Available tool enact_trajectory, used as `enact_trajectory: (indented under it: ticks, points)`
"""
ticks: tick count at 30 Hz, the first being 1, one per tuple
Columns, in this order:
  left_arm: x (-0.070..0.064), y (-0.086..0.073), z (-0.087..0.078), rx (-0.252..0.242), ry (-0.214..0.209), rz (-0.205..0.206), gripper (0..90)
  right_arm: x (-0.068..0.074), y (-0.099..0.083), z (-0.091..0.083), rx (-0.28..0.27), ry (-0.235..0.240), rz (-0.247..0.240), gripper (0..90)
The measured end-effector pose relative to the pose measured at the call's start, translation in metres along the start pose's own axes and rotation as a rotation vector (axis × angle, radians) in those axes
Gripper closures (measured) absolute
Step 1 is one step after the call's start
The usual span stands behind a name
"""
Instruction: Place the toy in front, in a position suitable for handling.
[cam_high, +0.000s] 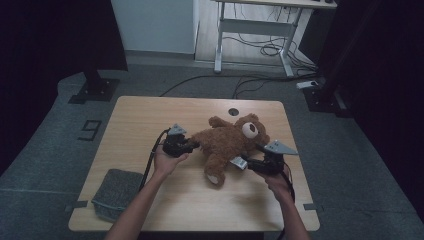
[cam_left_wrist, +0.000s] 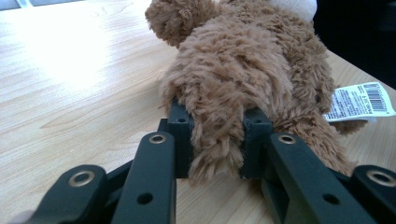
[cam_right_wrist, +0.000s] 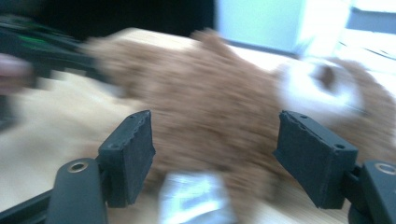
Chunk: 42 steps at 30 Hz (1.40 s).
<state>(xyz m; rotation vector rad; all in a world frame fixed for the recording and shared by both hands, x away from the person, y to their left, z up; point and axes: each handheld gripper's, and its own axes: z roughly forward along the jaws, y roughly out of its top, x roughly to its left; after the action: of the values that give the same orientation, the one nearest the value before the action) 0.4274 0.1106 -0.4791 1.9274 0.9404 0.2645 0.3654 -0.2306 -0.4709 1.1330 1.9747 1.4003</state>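
Your left tool (cam_left_wrist: 217, 140) is clamped on the teddy bear's (cam_high: 231, 140) leg; your right tool (cam_right_wrist: 215, 158) stands apart near its tag (cam_high: 239, 162) on the bench (cam_high: 150, 115).

Table (cam_high: 150, 115): light wood, rounded corners, small round cable hole (cam_high: 233, 111) near far edge, right of centre.
Grey cloth (cam_high: 116, 193) lies flat on near-left corner, partly over the edge.
Floor (cam_high: 45, 150): grey carpet, a dark "9" mark (cam_high: 90, 130) left of the table, tape bits by the near corners.
Black stand base (cam_high: 94, 90) far left, another (cam_high: 320, 97) far right.
White desk frame (cam_high: 255, 25) in far background, loose black cables (cam_high: 265, 47) under it, more cables running across the carpet toward the table.
Dark curtains both sides, pale wall panel (cam_high: 152, 25) far centre-left.
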Motion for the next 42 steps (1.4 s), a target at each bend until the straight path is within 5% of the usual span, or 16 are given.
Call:
enact_trajectory:
  ticks: [1,7,12,23,37,42]
  points:
    - [0.000,0.000,0.000,0.002,0.001,0.003,71.4,0.000,0.000,0.000,0.000,0.000,0.000,26.5]
    - [0.002,-0.001,0.000,0.005,-0.009,-0.011,71.2,-0.052,-0.009,0.019,0.086,-0.124,0.063,20.4]
    - [0.005,-0.001,0.001,0.015,-0.020,-0.016,71.1,-0.061,-0.006,0.033,0.114,-0.148,0.059,18.0]
    - [0.006,-0.003,0.003,0.028,-0.025,-0.017,71.1,-0.080,0.000,0.054,0.120,-0.117,0.090,13.6]
    - [0.013,-0.008,0.009,0.062,-0.078,-0.046,71.0,-0.098,-0.019,0.096,0.253,-0.080,0.105,0.0]
    - [0.014,-0.009,0.010,0.071,-0.085,-0.048,71.0,-0.101,-0.026,0.104,0.263,-0.036,0.103,20.0]
